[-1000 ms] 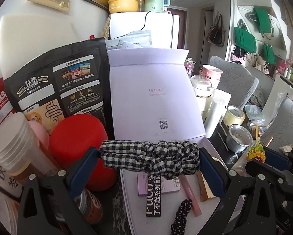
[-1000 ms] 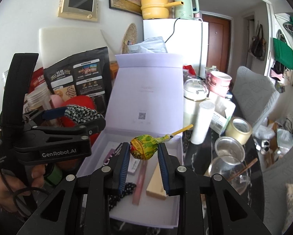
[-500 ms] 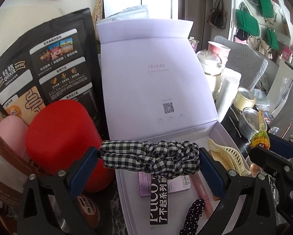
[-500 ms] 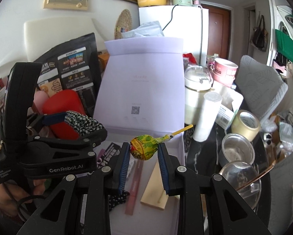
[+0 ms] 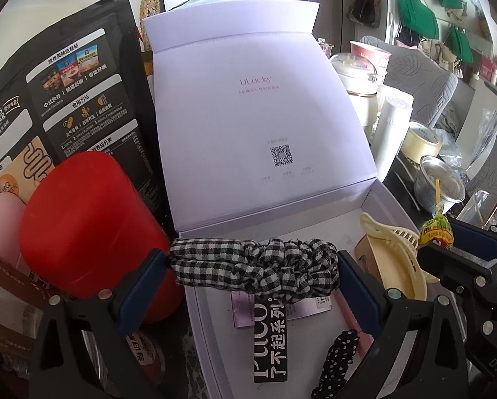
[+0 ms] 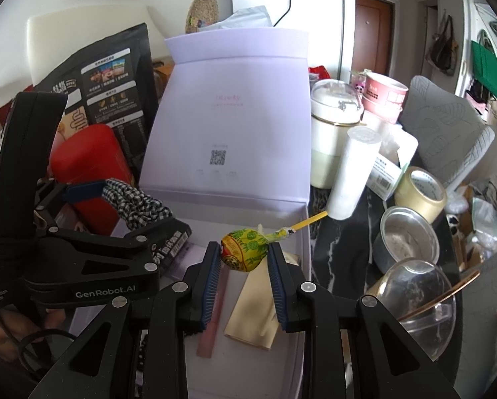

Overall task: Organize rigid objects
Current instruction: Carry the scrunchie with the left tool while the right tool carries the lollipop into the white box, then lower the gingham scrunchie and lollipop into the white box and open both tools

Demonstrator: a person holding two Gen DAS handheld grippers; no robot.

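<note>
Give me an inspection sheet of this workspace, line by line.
Surface: dark marbled tabletop, crowded.
Job's things: open white box holding a cream hair claw, a dotted hair tie and a card.
Clutter: red canister, black oat bag, tape roll, metal cup, glass bowl.
Grippers: left hand-held gripper grips a checked scrunchie; right hand-held gripper grips a lollipop.
Cables: black cord on the fridge.
Surroundings: green bags hanging.
</note>
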